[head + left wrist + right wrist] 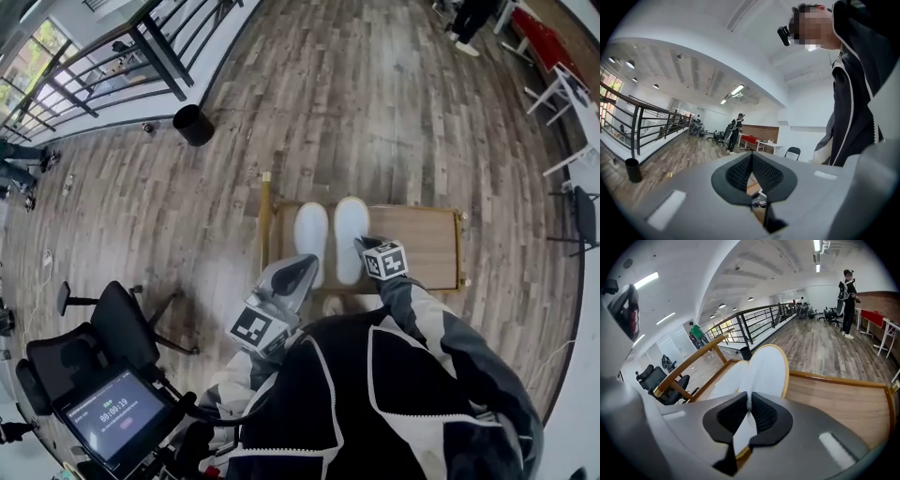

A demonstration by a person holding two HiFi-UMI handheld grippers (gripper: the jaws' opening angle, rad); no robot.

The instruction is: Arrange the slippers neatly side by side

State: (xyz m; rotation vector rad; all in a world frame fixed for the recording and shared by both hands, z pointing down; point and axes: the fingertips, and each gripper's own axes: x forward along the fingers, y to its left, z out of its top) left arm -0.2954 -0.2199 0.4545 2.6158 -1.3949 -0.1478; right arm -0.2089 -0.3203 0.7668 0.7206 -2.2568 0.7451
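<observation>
The wooden floor [375,103] is the biggest thing here, and it fills most of the head view. A black railing [112,56] runs along its far left side. On the floor stands a low wooden cart [422,248] with a flat brown surface and a raised rail at its left end.

The person wears a black and grey jacket [375,403] and leans over the cart. A black office chair [112,323] stands to the left. A small screen [117,412] glows just below it.

Two white slippers lie on the left part of the surface, toes pointing away from the person. They sit just beside each other, lined up the same way.

The right gripper [367,248] points down at the near end of the held slipper [352,239]. In the right gripper view, its jaws are clenched on the thin white edge of this slipper [766,369], and white stuff shows between the pads. This slipper has a tan rim. I cannot tell if it lies fully flat on the surface [834,404].

The other slipper [311,239] lies to its left, and no gripper touches it. In the right gripper view it [723,380] shows right next to the held one.

The left gripper [302,267] is over the near edge of the cart, close to the other slipper. In the left gripper view, the left gripper [752,161] points level across the room. Its jaws are pressed together with nothing in them.

A small black bin [192,125] stands on the floor by the railing, well away from the cart.
</observation>
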